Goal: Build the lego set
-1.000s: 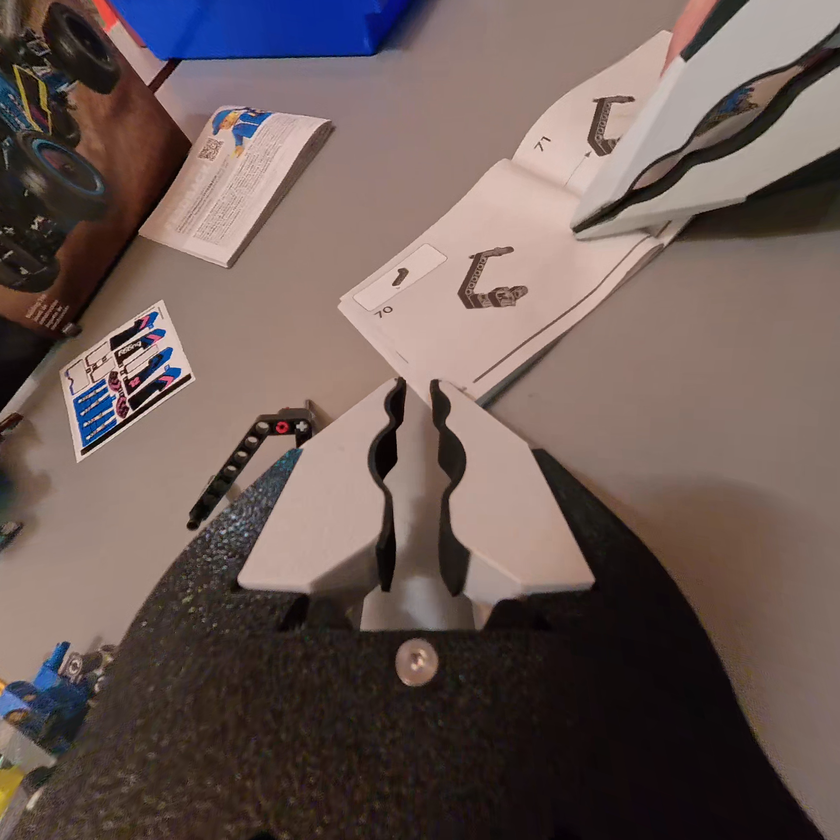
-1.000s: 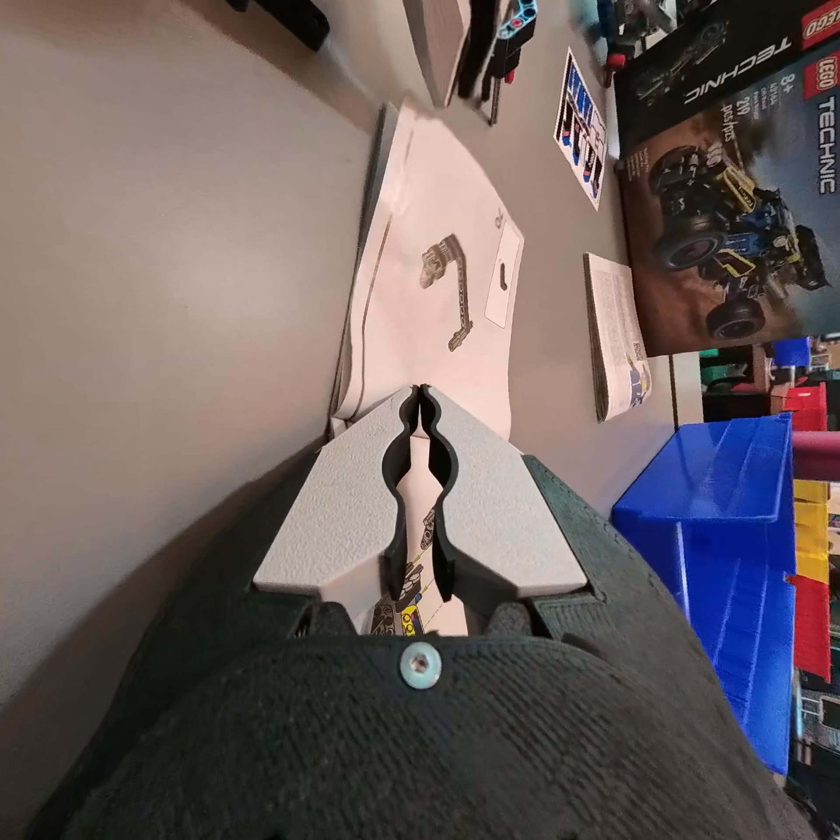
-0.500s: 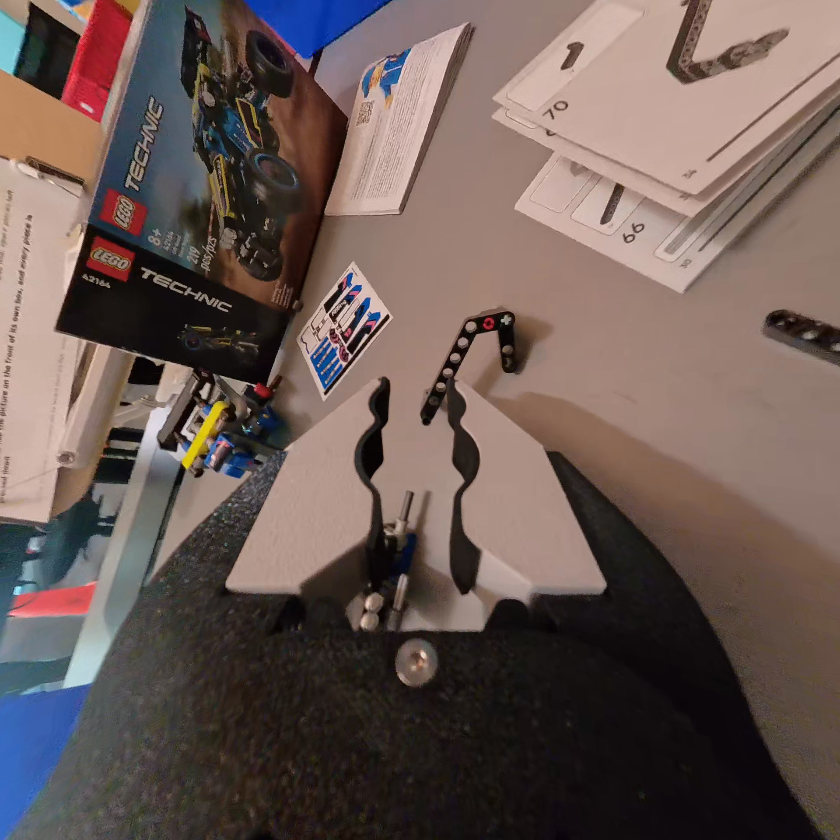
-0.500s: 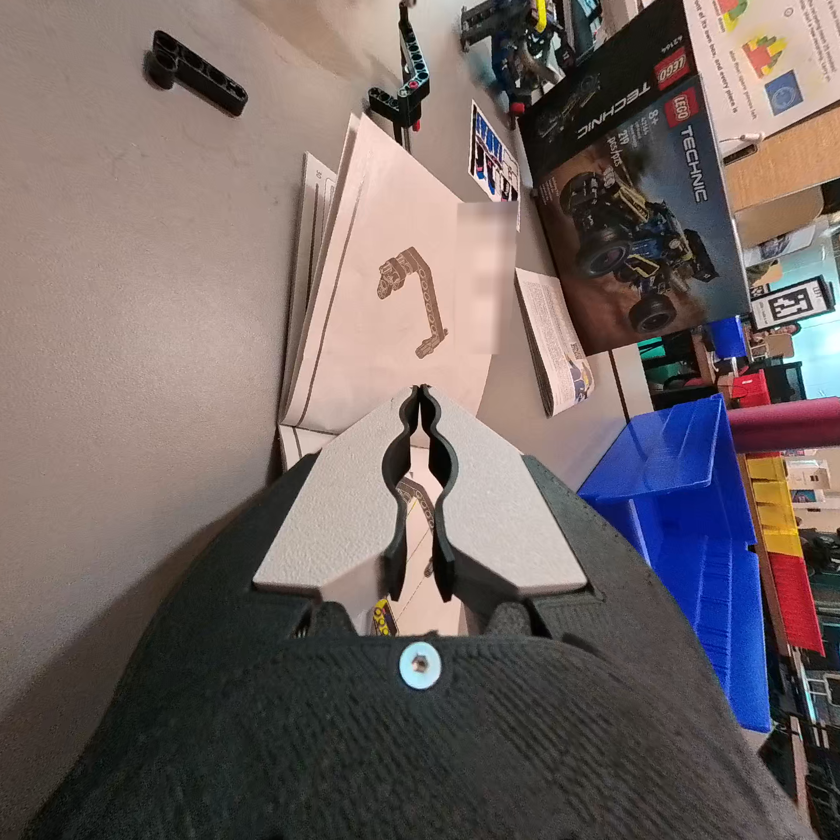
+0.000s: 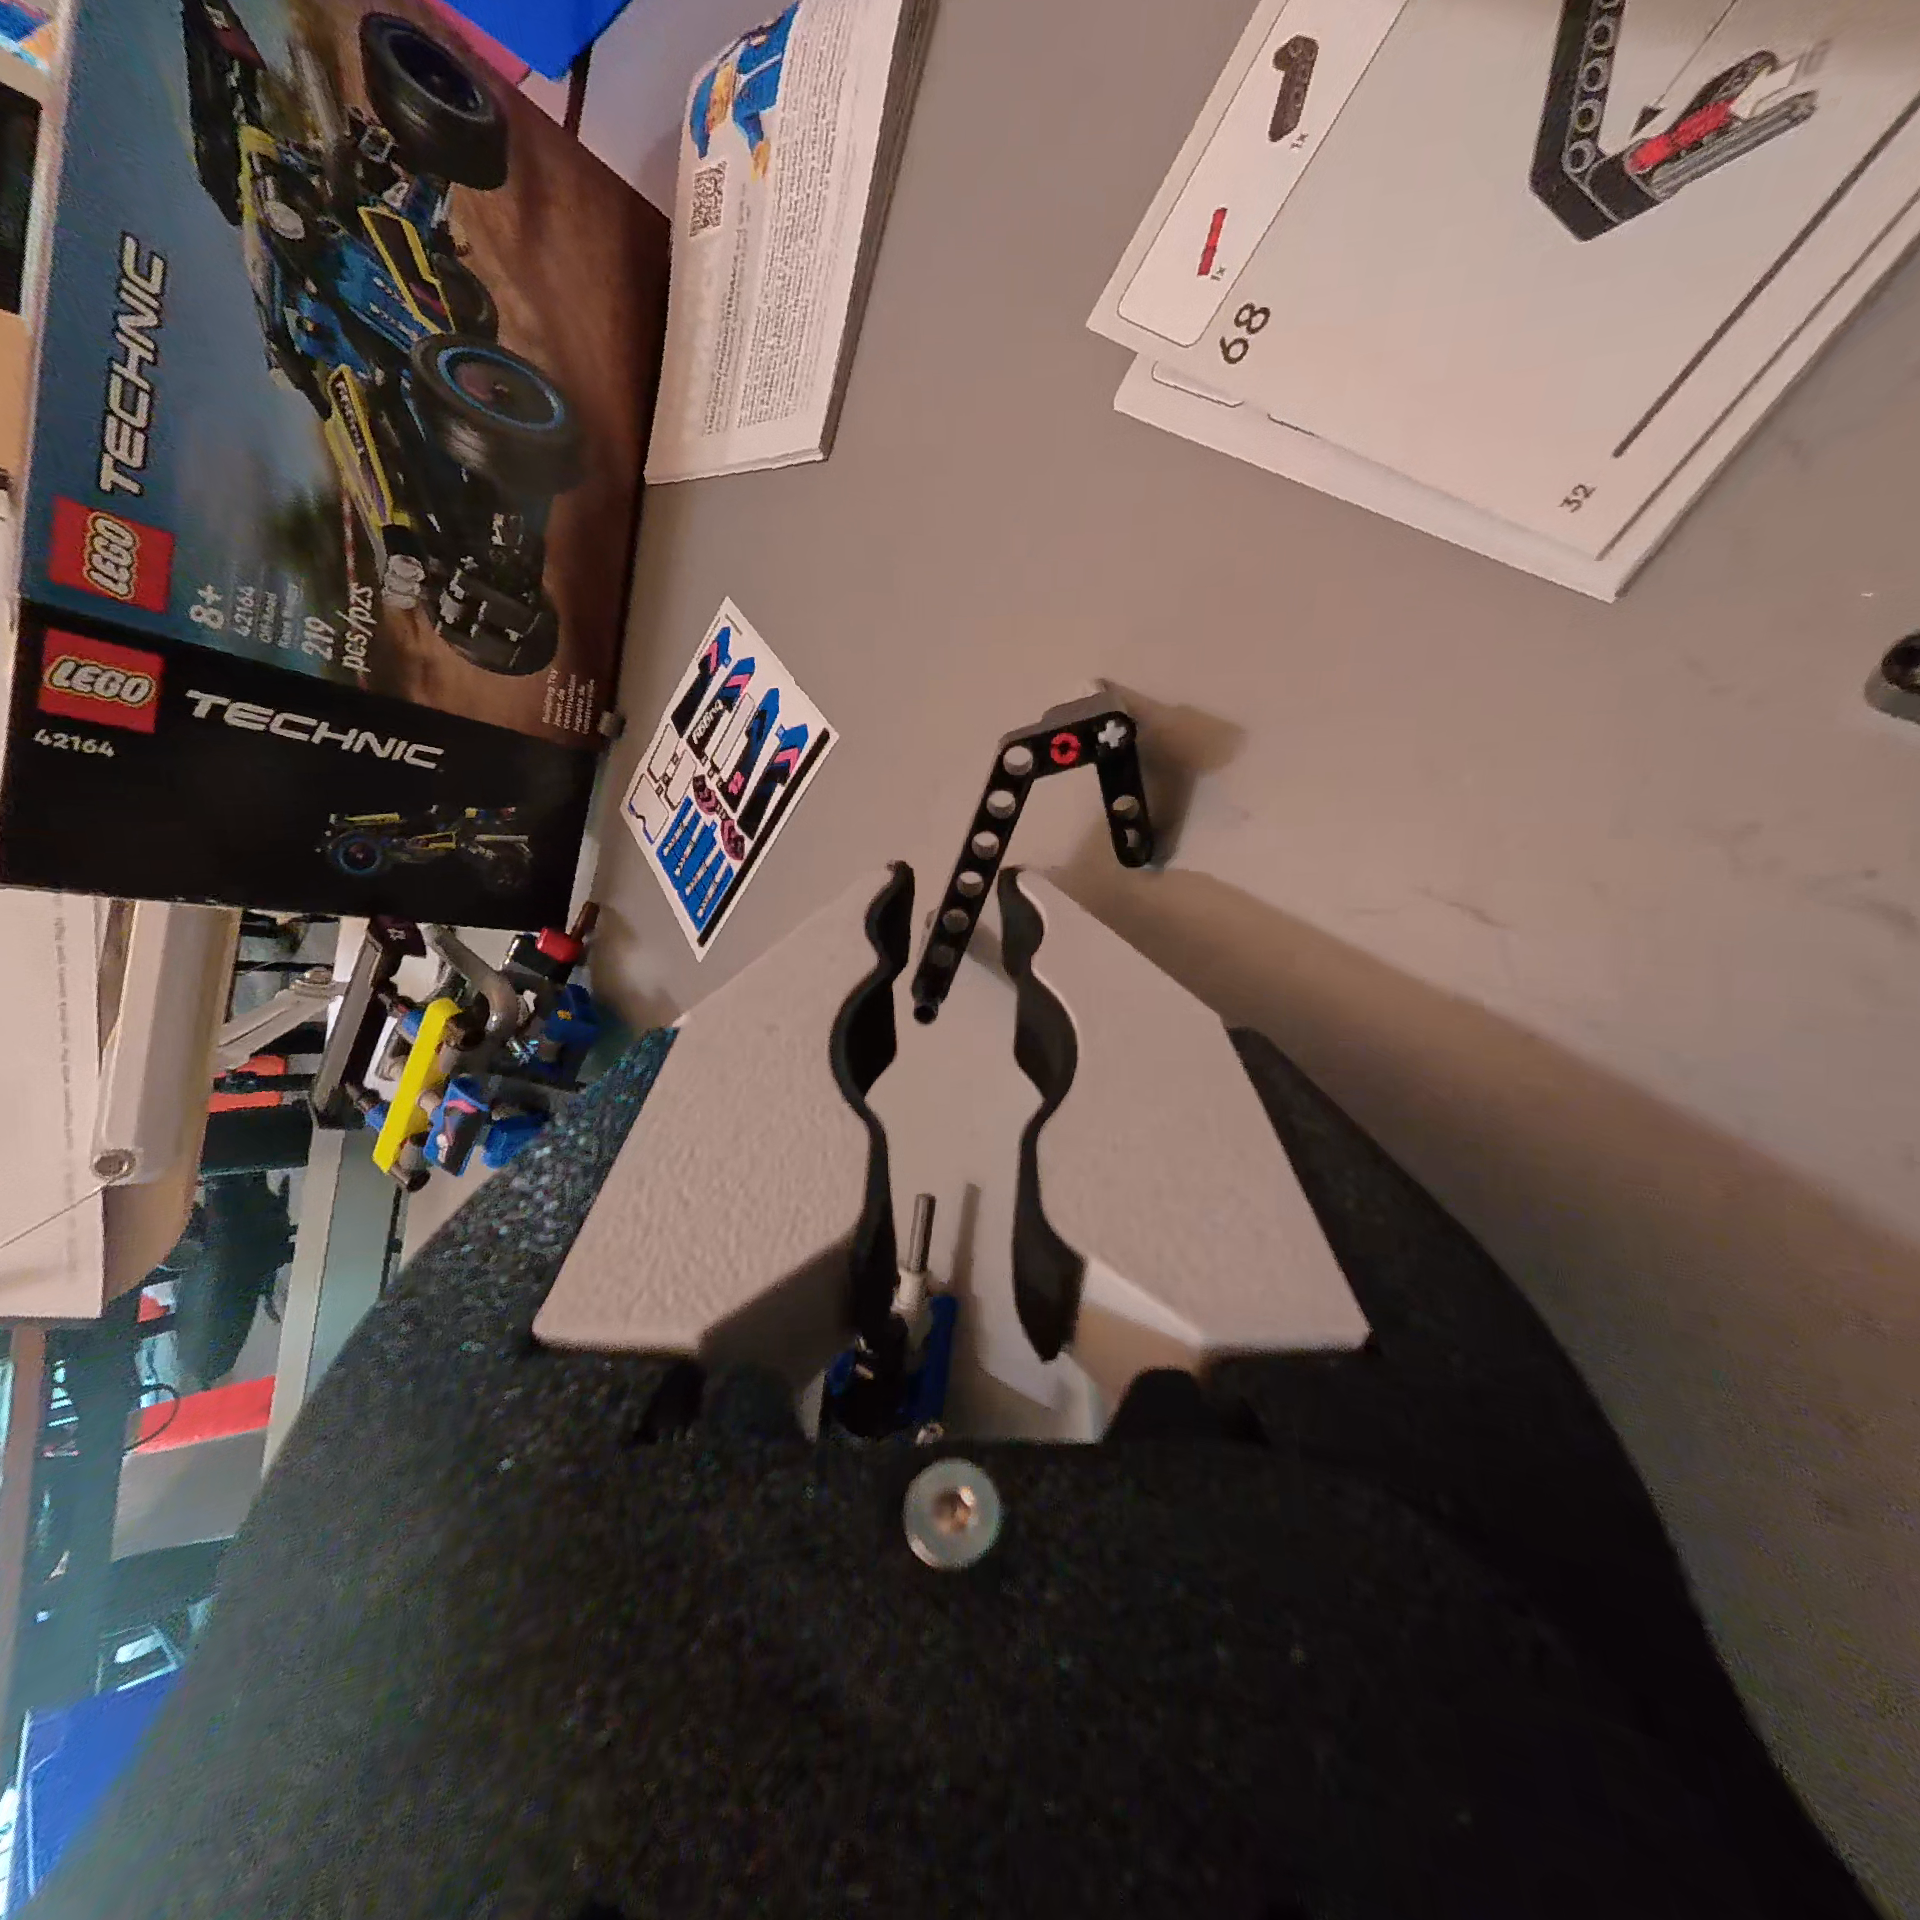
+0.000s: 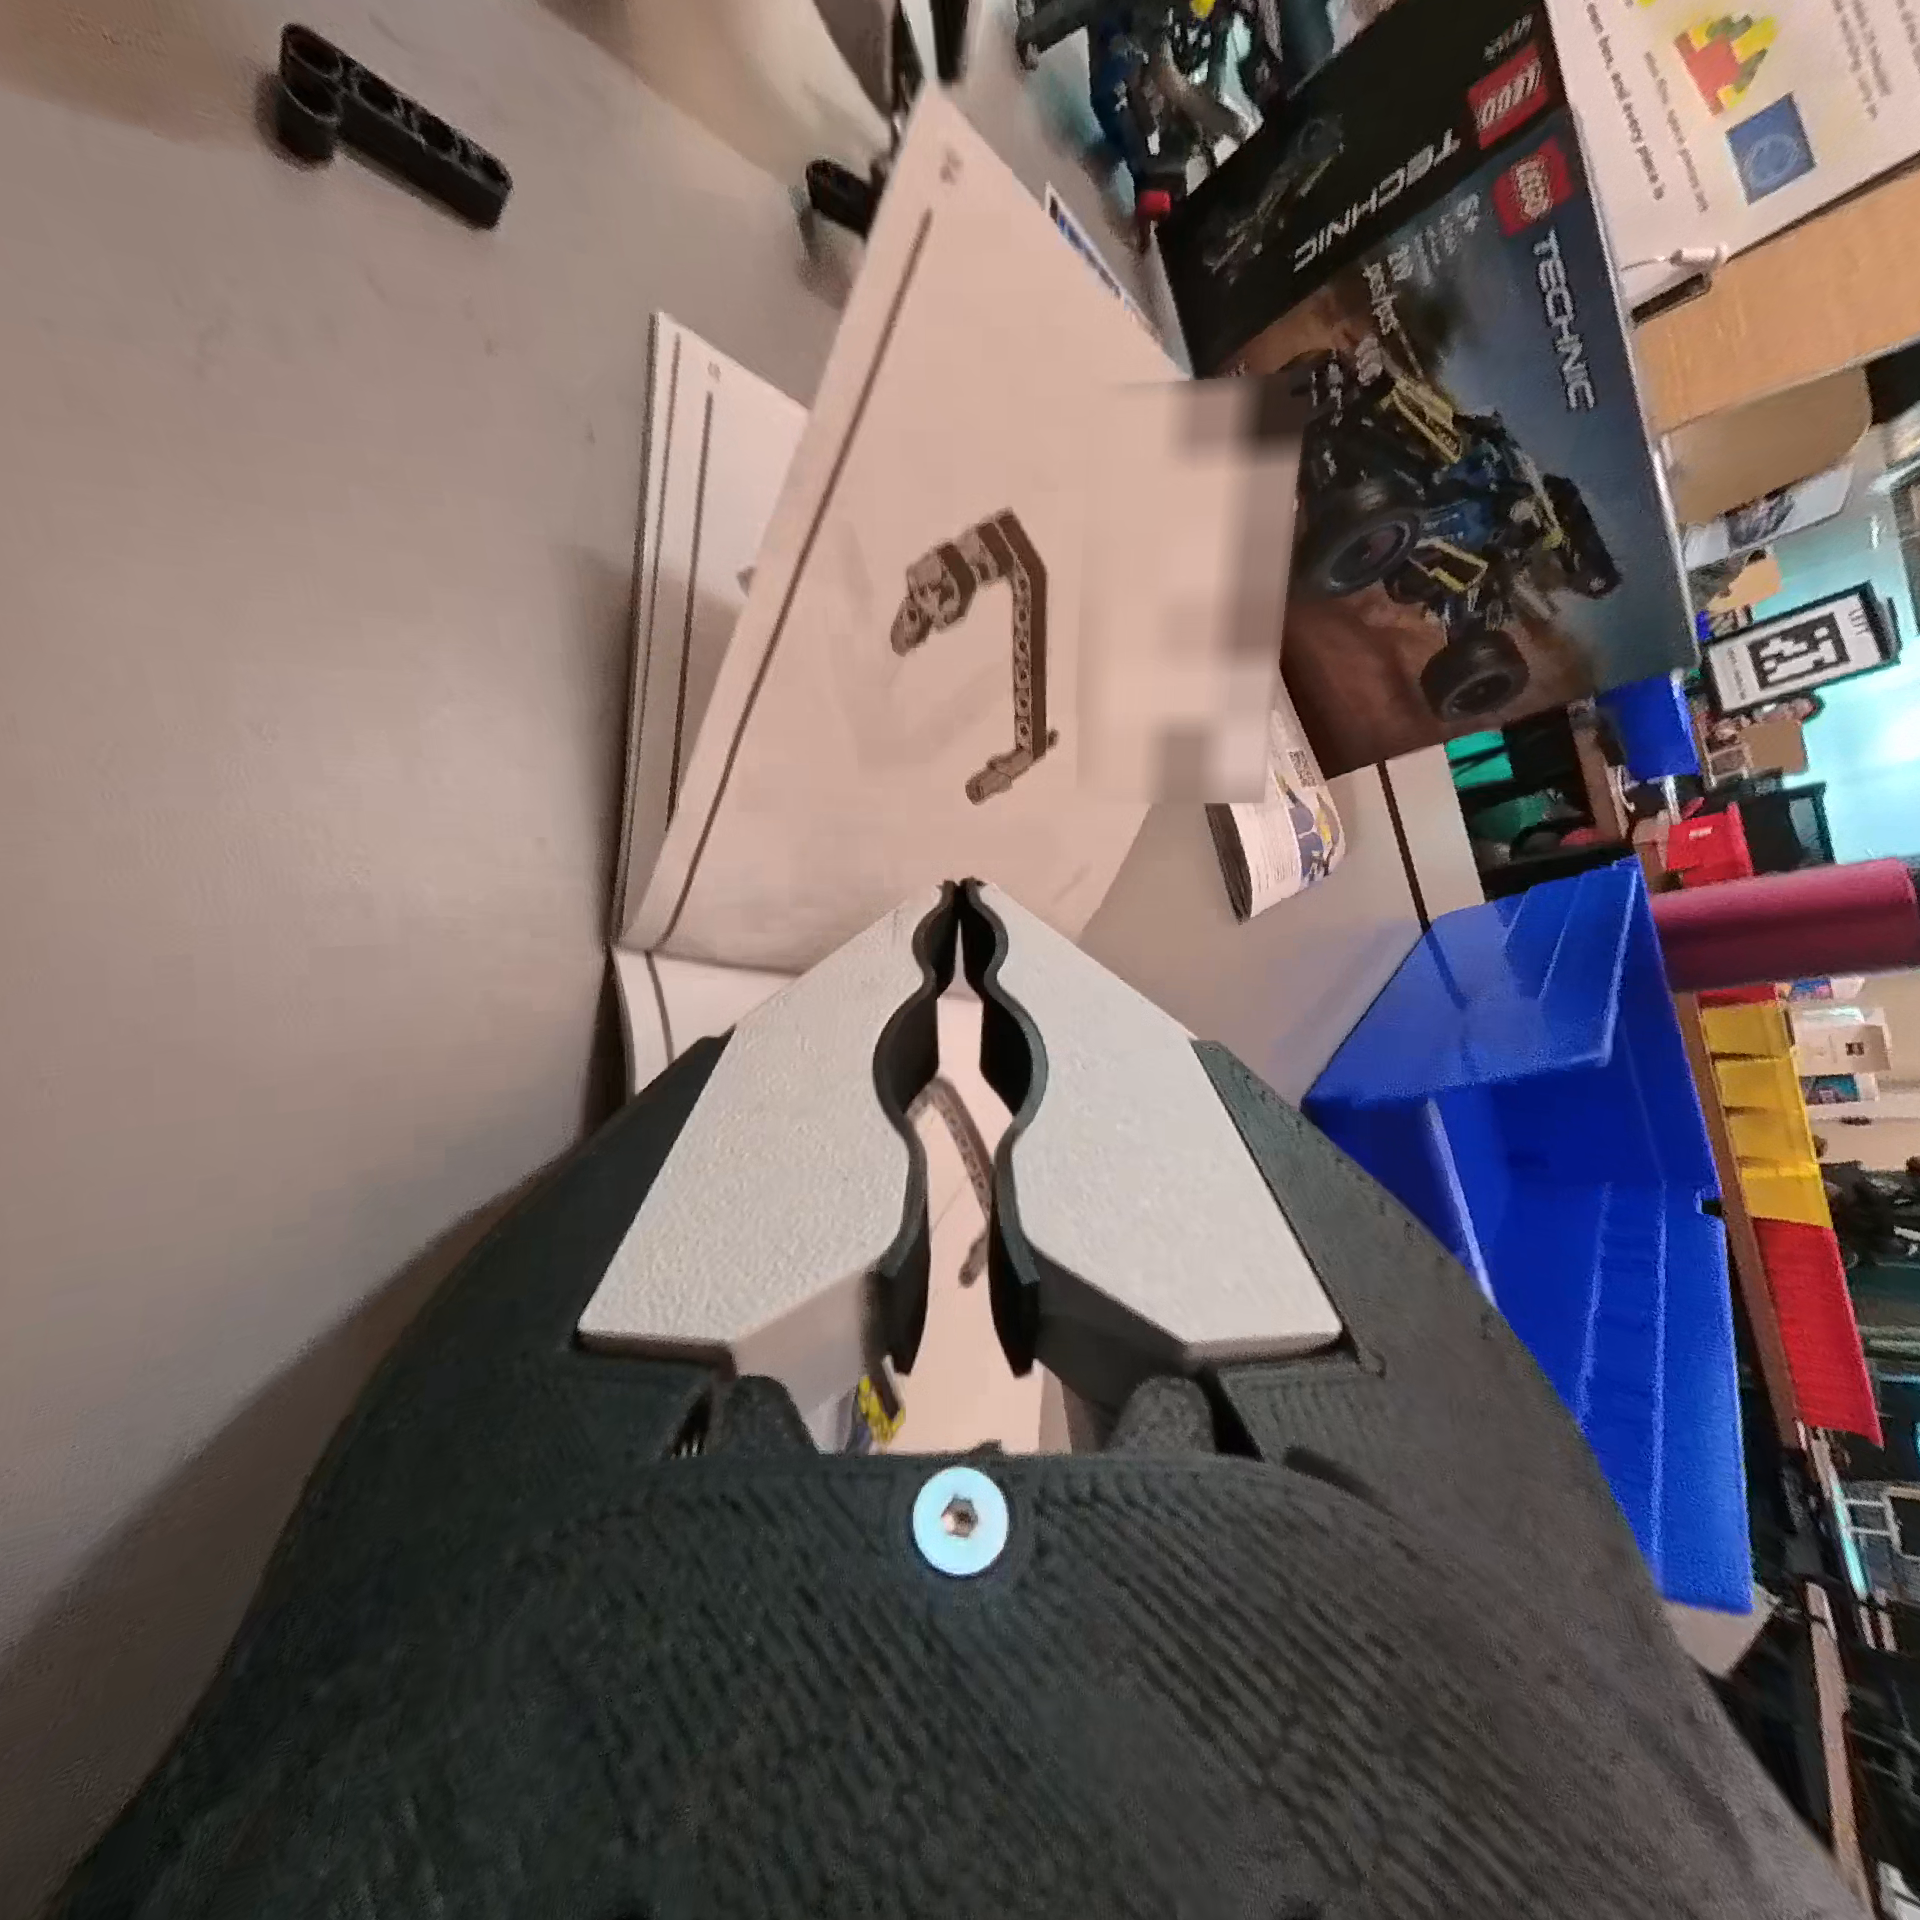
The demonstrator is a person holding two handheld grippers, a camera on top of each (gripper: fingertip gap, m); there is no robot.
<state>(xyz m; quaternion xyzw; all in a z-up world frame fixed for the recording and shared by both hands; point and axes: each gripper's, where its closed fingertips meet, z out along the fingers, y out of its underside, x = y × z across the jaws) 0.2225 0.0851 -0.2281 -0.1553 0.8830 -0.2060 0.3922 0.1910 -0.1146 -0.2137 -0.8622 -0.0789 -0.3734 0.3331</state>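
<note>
Your left gripper (image 5: 954,883) is hovering over a black bent beam (image 5: 1023,805) that is lying flat on the gray surface (image 5: 1455,935). The beam is thin and black, with a row of round holes along it. At its bend it has a red pin and a white cross-shaped hole. Its long arm is running from the bend back toward you, and the end of that arm is showing in the gap between your fingers (image 5: 769,1101). Its short arm is pointing back toward you too, off to the right of the fingers. Your left fingers are standing a little apart, and I cannot tell whether they are touching the beam.

Left of the beam, a sticker sheet (image 5: 727,774) with blue and pink shapes is lying flat. Farther left of the beam, a toy car box (image 5: 312,436) is lying, and a small blue and yellow model (image 5: 457,1060) is sitting just below it. An open booklet (image 5: 1538,270) is lying up and to the right of the beam.

Your right gripper (image 6: 961,885) is pinching a page of the open booklet (image 6: 935,582), with the tips of its fingers (image 6: 1091,1132) pressed together on the paper. A blue bin (image 6: 1558,1195) is standing to the right of that booklet. A straight black beam (image 6: 390,125) is lying on the surface, up and left of the booklet.
</note>
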